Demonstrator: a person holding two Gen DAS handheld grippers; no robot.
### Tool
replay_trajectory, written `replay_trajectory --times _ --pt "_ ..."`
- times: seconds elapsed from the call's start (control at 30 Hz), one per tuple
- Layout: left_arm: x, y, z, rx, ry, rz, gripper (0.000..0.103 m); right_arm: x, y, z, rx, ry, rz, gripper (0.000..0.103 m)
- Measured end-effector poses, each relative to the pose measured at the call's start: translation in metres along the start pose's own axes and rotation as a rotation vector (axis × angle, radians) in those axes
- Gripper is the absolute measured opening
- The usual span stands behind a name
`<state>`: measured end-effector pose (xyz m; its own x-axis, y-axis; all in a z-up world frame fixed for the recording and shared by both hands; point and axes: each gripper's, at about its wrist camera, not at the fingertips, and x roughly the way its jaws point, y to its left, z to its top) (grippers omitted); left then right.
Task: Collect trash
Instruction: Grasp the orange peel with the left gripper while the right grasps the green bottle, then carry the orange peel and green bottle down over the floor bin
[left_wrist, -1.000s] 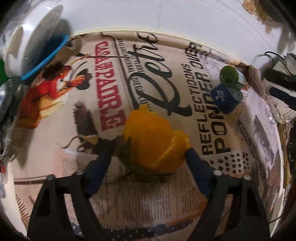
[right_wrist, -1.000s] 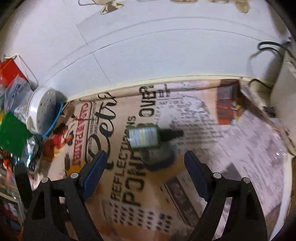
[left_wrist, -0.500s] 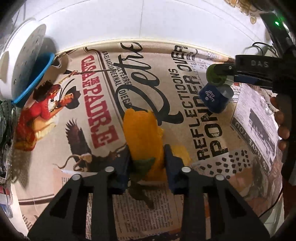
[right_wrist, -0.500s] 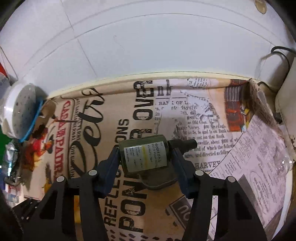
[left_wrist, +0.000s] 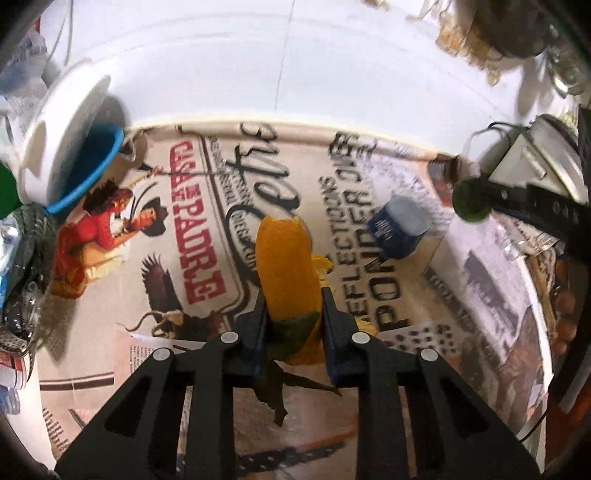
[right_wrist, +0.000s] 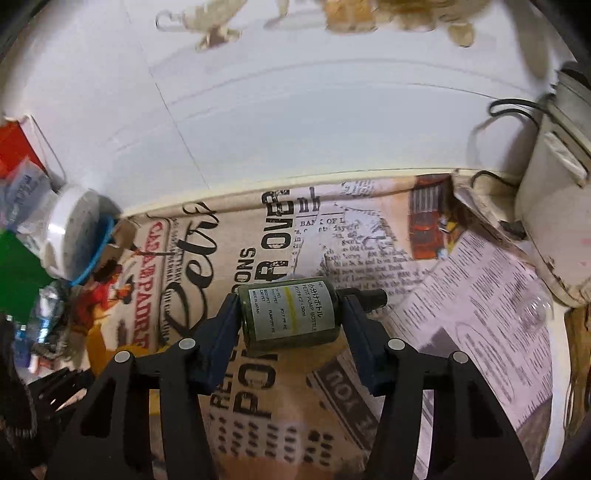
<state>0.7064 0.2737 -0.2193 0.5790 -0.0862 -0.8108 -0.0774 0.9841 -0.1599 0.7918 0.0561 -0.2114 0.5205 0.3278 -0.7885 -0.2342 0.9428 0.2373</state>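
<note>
Orange crumpled peel scrap with green end (left_wrist: 288, 266) pinched in left gripper (left_wrist: 291, 314), jaws closing on it, above mid tabletop. Dark green small pump bottle (right_wrist: 288, 314) lies crosswise, clamped between right gripper (right_wrist: 290, 325) pads. Newspaper-print table cover (left_wrist: 192, 229) meets white wall (right_wrist: 295, 129) at far edge. Blue cube (left_wrist: 399, 230) near right edge; white round lid (left_wrist: 62, 129) in far-left corner.

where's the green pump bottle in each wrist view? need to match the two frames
Left wrist: green pump bottle at right edge, seen end-on, held off the tablecloth by the right gripper's black arm.
Right wrist: bottle at centre, lying crosswise, clamped between the right gripper pads.
Shared landmark: red "CASA DE PADRE" print on the newspaper-print tablecloth.
</note>
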Motion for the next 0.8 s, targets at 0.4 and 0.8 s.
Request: replay_trajectory --times 0.4,0.8 --pt "-0.061 -0.086 -0.036 -0.019 -0.097 0.014 0.024 -0.092 -0.046 -0.052 -0.035 -0.059 0.058 0.052" --pt "-0.128 -0.169 -0.113 -0.067 -0.146 0.037 0.024 -0.183 -0.078 -0.113 -0.134 -0.091 0.109 0.052"
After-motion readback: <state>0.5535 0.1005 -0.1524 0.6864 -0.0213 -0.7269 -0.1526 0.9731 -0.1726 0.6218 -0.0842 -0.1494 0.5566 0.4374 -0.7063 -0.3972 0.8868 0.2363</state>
